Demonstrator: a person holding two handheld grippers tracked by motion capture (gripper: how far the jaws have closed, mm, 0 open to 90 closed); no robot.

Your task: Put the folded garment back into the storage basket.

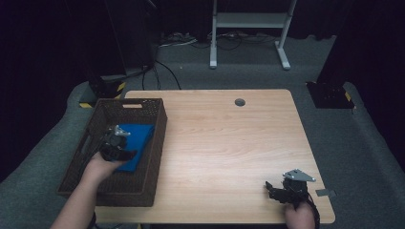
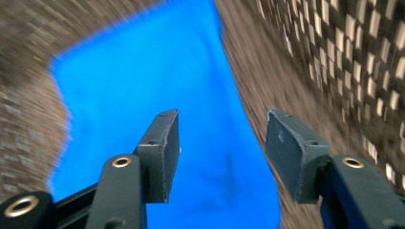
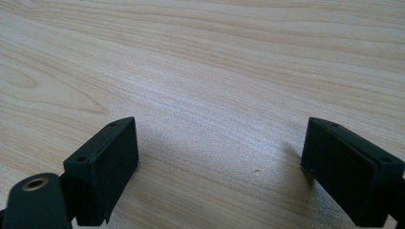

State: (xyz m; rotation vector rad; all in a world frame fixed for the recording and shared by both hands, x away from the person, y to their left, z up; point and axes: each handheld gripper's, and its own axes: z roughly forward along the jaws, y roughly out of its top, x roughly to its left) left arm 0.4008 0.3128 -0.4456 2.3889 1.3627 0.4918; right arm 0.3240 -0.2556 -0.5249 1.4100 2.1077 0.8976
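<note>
A blue folded cloth [image 1: 137,139] lies on the floor of a dark brown woven basket [image 1: 152,157] at the table's left side. My left gripper [image 1: 125,153] is inside the basket, just over the cloth's near part. In the left gripper view its jaws [image 2: 222,152] stand open above the blue cloth [image 2: 153,86] with nothing between them. My right gripper [image 1: 271,189] rests near the table's front right corner. Its jaws [image 3: 219,169] are spread wide over bare wood, holding nothing.
The light wooden table [image 1: 224,148] has a round cable hole [image 1: 239,102] near its far edge. A grey tab [image 1: 326,193] sticks out at the front right edge. A white desk frame [image 1: 248,28] and cables lie on the grey carpet beyond.
</note>
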